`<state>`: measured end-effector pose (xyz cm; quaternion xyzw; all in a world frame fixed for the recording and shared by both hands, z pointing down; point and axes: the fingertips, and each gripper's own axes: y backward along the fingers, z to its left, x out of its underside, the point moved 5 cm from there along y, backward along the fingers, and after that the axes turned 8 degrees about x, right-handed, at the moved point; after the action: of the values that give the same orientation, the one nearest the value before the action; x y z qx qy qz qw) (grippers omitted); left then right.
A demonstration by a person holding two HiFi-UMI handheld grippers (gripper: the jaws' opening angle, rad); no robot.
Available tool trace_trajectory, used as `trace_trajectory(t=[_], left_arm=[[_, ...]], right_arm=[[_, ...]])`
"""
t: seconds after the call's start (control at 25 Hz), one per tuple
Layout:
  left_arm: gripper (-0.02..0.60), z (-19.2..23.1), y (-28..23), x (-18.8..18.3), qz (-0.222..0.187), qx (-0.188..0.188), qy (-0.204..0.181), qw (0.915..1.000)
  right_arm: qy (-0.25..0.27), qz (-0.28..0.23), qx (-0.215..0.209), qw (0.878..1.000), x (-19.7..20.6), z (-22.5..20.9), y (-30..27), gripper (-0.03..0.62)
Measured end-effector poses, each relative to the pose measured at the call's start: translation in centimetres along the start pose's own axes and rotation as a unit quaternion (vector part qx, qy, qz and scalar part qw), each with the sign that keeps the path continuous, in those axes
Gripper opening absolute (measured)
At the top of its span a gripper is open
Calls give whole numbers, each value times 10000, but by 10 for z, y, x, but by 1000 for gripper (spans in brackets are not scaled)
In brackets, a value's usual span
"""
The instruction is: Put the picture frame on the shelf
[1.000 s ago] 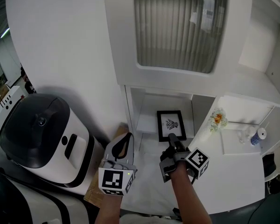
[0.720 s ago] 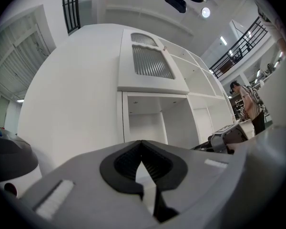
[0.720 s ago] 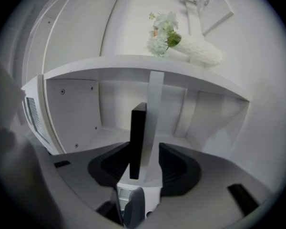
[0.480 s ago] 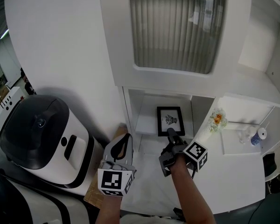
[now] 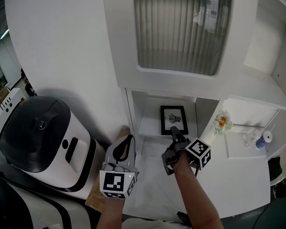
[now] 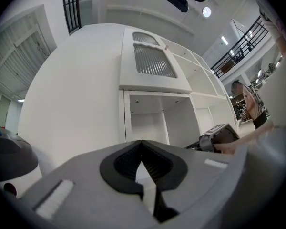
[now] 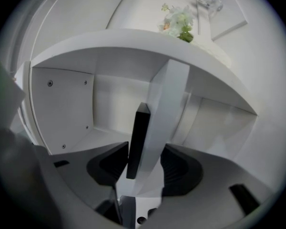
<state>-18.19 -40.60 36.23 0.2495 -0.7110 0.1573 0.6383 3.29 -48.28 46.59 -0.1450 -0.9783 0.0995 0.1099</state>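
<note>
The black picture frame [image 5: 174, 119], holding a white print with a dark drawing, stands upright in the open shelf compartment [image 5: 150, 127] below the cabinet door. My right gripper [image 5: 174, 133] is right in front of it. In the right gripper view the frame's black edge [image 7: 137, 137] stands between the jaws of the right gripper [image 7: 142, 165]. The jaws are opening and both pads stand clear of the frame. My left gripper [image 5: 127, 141] hangs lower left of the shelf, shut and empty, and it looks the same in the left gripper view [image 6: 142, 159].
A ribbed-glass cabinet door [image 5: 181, 27] hangs above the compartment. A large black-and-white appliance [image 5: 38, 137] stands at the left. To the right, a white counter [image 5: 238, 175] carries a small flower bunch [image 5: 221, 122] and a bottle [image 5: 263, 140]. The shelf's side wall [image 7: 62, 104] is close.
The frame has gone a little deeper into the compartment with my right gripper. The right jaws have let go of it. The left gripper has barely moved.
</note>
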Motion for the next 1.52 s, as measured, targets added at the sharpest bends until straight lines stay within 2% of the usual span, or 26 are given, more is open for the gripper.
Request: trace_trajectory(t=[0.44,0.96,1.24,1.44,1.52], left_arm=[[9,-15,3,-10,-33,41,22,10000],[9,-59,28,-23,-86,-58,-14,9999],[9,-88,48,-34,-38,-169,-169,9997],[9,-107,61,-40,106,-288,-212,9993],[9,-114,67,-43,102,-313,-163,9993]], right_arm=[[-144,165,-53,9997,-3,3,18,183],[173,333,-268,9989,-8,7,72,181],[446,437,-371,9974,-9,13,107,92],[1087,551,-380,9918,-7,19,138,12],[1419,611,-424,9871,-5,23,150,9]])
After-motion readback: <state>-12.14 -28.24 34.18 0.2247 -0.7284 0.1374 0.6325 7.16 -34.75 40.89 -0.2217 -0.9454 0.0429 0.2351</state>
